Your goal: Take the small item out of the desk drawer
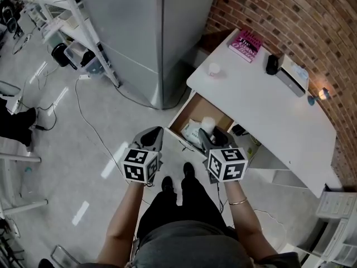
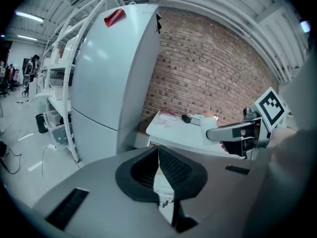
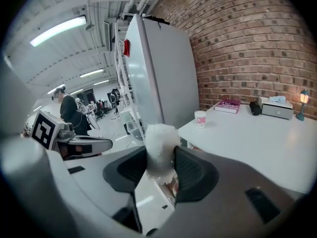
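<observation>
A small white fluffy item (image 3: 160, 144) sits between the pads of my right gripper (image 3: 161, 158), which is shut on it. In the head view the same white fluffy item (image 1: 207, 124) shows at the tip of the right gripper (image 1: 211, 134), above the front of the open desk drawer (image 1: 184, 115). The drawer hangs out from under the white desk (image 1: 262, 102), and a pale packet (image 1: 192, 132) lies inside it. To the left of the drawer my left gripper (image 1: 154, 134) hovers over the floor. Its pads meet at the tip of the left gripper (image 2: 158, 155), with nothing between them.
A tall grey fridge (image 1: 150, 32) stands left of the desk, against the brick wall (image 1: 290, 21). On the desk are a white cup (image 1: 214, 68), a pink book (image 1: 245, 44), a black object (image 1: 271, 64), a white box (image 1: 294, 74) and a small lamp (image 1: 322, 94). Cables (image 1: 83, 116) trail over the floor.
</observation>
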Tool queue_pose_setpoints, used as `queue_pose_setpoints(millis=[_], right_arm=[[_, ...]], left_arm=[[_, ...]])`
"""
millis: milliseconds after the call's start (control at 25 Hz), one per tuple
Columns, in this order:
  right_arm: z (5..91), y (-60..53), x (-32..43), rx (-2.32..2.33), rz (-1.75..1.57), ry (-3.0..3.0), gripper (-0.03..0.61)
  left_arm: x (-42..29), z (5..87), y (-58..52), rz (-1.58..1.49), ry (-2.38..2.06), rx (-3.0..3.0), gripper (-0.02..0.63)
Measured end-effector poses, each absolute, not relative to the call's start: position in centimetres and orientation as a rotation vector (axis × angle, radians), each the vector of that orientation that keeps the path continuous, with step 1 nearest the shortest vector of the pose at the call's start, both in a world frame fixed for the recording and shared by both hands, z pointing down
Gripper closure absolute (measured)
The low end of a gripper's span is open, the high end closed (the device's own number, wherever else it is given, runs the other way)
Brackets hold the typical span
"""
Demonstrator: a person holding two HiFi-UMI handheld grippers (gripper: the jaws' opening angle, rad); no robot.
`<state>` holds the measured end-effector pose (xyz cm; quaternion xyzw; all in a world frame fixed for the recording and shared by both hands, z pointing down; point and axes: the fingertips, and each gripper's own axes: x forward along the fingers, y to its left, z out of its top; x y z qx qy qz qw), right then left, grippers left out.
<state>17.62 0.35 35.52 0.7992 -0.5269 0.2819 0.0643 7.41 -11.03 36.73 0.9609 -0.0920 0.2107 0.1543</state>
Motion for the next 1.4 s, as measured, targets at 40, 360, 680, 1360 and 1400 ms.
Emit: queue_pose_setpoints(millis=[40,360,680,1360,1400], right_arm=[[35.3,0.6,17.6,2.432,0.848,-1.585,0.405],[33.8,2.3,17.7,2.525,0.793,-1.571,0.407],[32.7,2.8,17.5,2.575,0.723,-1.562,0.408],[32.5,5.0,17.5,2.637,0.725,-1.509,0.410],[32.5,5.1,17.5,2.641,0.725,-1.503,0.410]], left_arm=[[7.4,36.6,-11.0,0.604,-0.257,2.757,0.589],[7.7,36.1,-10.0,0.584,-0.213,2.772,0.589],[7.3,35.8,-9.5,0.578,-0.208,2.780,0.589],[7.0,35.0,-8.8,0.559,-0.198,2.804,0.589],[7.0,35.0,-8.7,0.558,-0.198,2.807,0.590]])
